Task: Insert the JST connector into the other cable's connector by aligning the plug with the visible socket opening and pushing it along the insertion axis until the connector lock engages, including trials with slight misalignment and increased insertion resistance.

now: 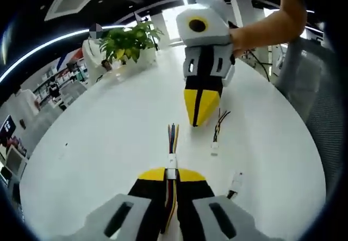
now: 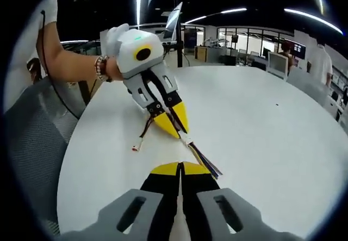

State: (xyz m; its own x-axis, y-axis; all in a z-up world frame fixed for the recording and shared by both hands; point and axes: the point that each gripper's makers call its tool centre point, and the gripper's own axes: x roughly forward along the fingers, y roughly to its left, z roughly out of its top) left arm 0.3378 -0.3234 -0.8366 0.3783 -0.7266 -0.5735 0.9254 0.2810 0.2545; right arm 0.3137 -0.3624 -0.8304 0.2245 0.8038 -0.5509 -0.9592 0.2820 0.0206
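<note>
Left gripper (image 1: 171,174): its yellow-tipped fingers (image 1: 155,174) are closed on a multicoloured cable (image 1: 172,135), with the white JST connector (image 1: 172,162) pinched at the tips and the loose wire ends projecting forward over the white tabletop (image 1: 109,143). In the right gripper view the same gripper (image 2: 182,130) appears from the left, the connector (image 2: 186,138) at its tips and the wires (image 2: 204,159) trailing toward the camera.

Right gripper (image 2: 179,169): its fingers (image 2: 163,170) are pressed together with no gap between them and nothing seen between the tips; in the left gripper view this gripper (image 1: 197,120) points tip-down at the tabletop, held by a person's hand.

The second cable (image 1: 217,132) lies free on the tabletop just beside the right gripper's tips, its white connector (image 1: 215,148) toward the left gripper and its long axis running roughly along the line between the two grippers; the right gripper view shows it (image 2: 142,135) beside the left gripper. A further small connector (image 1: 235,182) lies near the left gripper.

Judgement: the right gripper is the nearer to the free cable, which must be picked up before mating; the socket opening is too small to read for orientation.
</note>
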